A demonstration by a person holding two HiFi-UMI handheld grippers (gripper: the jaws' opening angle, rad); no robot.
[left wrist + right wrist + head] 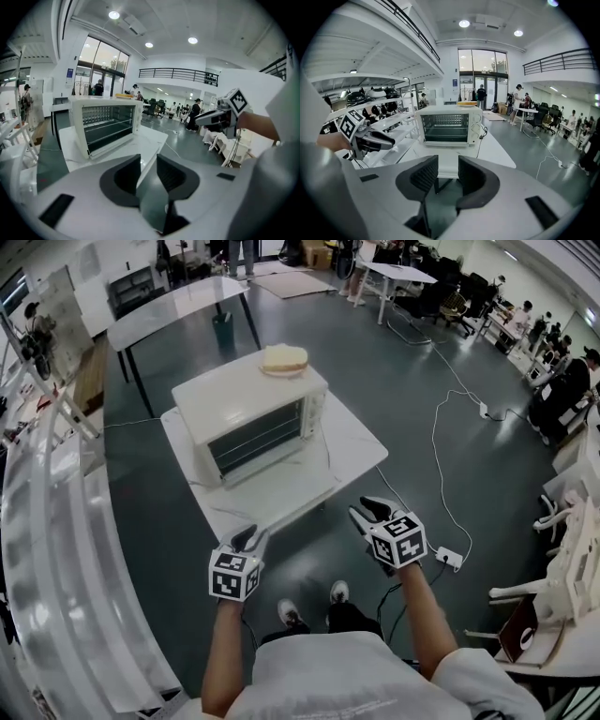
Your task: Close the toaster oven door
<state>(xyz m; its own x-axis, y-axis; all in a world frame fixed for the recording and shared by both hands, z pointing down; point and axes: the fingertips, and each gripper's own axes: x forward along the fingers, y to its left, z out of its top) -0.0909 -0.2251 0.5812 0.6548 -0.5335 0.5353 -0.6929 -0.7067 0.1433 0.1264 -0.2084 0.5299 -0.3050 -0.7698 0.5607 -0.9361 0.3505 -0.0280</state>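
A white toaster oven (253,413) stands on a small white table (356,442), with a piece of bread (284,359) on its roof. Its racks and back wall show plainly in the left gripper view (105,124) and the right gripper view (450,124). The door seems to lie folded down flat at its foot. My left gripper (251,538) hangs open and empty short of the table's near edge. To its right my right gripper (367,510) is also open, holding nothing. Both are well clear of the oven.
A white cable runs over the grey floor to a power strip (448,556) by my right gripper. White shelving (47,521) lines the left side. A long table (178,306) stands behind the oven, and white furniture (562,568) at the right.
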